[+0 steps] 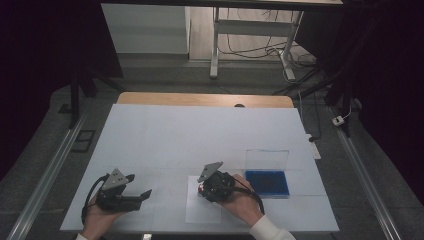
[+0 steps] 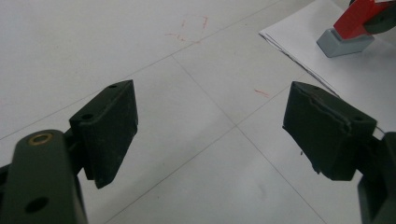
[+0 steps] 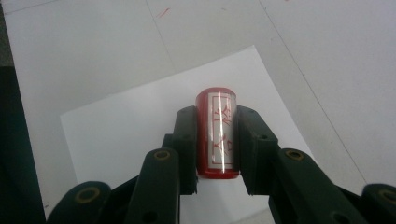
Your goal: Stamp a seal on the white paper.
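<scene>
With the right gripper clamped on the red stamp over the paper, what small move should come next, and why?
Probably lift the stamp straight up. The right gripper has it clamped between its jaws, and in the left gripper view its grey base sits on the paper, so it seems already pressed down. The ink pad lies open to the right. The left gripper is open and idle.

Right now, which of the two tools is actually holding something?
The right tool: its jaws are clamped on the red stamp over the paper sheet. The left tool stands open with nothing between its jaws.
</scene>
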The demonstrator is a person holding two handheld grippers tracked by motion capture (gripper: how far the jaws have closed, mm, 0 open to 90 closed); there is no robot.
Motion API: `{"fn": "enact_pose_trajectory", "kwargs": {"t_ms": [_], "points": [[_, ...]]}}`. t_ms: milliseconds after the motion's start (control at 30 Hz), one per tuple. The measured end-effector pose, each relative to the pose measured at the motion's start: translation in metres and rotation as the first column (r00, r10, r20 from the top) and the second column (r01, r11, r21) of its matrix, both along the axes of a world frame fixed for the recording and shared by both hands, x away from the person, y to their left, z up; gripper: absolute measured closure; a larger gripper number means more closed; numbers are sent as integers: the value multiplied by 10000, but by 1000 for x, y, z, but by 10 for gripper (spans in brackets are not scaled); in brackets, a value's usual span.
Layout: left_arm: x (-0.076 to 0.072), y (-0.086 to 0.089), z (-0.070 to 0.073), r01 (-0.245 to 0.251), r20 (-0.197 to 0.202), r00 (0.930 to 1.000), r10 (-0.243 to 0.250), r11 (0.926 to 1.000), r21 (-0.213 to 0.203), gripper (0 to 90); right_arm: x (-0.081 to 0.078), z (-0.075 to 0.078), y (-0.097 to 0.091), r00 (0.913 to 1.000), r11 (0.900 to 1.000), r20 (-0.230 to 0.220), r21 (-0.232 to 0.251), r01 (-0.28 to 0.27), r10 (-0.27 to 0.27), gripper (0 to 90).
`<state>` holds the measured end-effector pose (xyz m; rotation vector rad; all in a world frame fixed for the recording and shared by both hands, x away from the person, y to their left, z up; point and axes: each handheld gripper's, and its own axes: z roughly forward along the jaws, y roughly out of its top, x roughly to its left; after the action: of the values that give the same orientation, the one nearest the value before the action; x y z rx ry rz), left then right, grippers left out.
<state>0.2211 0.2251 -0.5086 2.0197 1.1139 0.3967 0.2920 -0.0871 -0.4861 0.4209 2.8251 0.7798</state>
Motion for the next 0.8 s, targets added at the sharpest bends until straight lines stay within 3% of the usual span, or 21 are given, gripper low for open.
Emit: {"fn": "enact_pose_trajectory", "kwargs": {"t_ms": [667,800], "points": [[-1,0,0,-61,-20,10000,61,10000,68,181,0,-3,3,9995,9991,-183,-349,233,-240,707],[-1,1,0,-86,-27,10000,86,9999,61,181,1,-4,1,9996,9996,-178,-180,202,-206,708]]}}
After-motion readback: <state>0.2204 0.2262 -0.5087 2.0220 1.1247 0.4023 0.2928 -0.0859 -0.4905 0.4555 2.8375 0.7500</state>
